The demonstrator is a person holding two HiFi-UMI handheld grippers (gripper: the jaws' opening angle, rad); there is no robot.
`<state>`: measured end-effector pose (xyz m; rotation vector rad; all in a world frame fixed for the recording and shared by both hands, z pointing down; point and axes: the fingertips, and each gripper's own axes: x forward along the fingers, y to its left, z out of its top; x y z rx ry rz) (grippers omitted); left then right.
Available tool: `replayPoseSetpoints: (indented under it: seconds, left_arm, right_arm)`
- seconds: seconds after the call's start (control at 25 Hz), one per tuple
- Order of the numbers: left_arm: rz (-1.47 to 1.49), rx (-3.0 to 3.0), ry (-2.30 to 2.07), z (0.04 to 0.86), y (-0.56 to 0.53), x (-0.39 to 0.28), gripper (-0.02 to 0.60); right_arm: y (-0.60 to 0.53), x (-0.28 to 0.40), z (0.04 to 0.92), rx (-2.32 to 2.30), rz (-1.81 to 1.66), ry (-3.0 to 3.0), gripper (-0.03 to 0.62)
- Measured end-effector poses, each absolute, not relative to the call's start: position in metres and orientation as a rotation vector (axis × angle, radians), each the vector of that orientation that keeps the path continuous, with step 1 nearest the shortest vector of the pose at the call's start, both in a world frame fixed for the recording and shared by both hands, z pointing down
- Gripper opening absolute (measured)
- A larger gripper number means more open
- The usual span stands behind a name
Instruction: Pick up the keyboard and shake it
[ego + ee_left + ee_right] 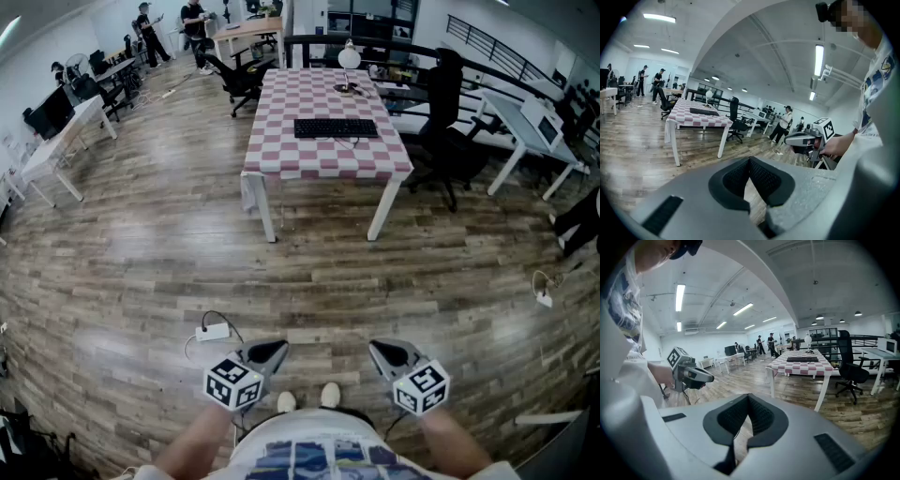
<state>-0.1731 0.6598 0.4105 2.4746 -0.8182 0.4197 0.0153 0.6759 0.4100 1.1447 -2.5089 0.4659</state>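
A black keyboard [336, 128] lies near the middle of a table with a red-and-white checked cloth [281, 159], far ahead across the wooden floor. The left gripper view shows the same keyboard [704, 111] small at the left, and in the right gripper view the keyboard [802, 359] sits at the right. My left gripper [274, 350] and right gripper [378, 350] are held low near the person's body, both shut with nothing between the jaws. Each gripper view also shows the other one: the right gripper [787, 139] and the left gripper [711, 378].
A white desk lamp [349, 62] stands at the table's far end. A black office chair [450, 131] is beside the table on the right. White desks [56, 141] line the left, another desk [525, 127] the right. A white power strip [213, 331] lies on the floor near my feet. People stand far back.
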Motion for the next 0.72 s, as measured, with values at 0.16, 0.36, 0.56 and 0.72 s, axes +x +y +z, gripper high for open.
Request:
replayPoseSetpoints:
  seconds: [0.16,0.36,0.56,0.72]
  left_arm:
    - [0.425,2.487,-0.824,0.405,0.643,-0.153,0.002]
    - [0.426,2.494,-0.859,0.401,0.624,-0.125,0.002]
    - [0.415,2.496,-0.875,0.402,0.605,-0.099,0.003]
    - [0.433,2.494,-0.872,0.405,0.582,-0.088,0.003]
  right_arm:
    - [0.66,0.034,0.409,1.151,0.461,-2.518,-0.003]
    - [0.643,0.061,0.41,1.126,0.425,-2.536,-0.003]
    - [0.621,0.086,0.419,1.133,0.438,-2.539,-0.002]
    - [0.599,0.105,0.423,1.179,0.494,-2.506,0.001]
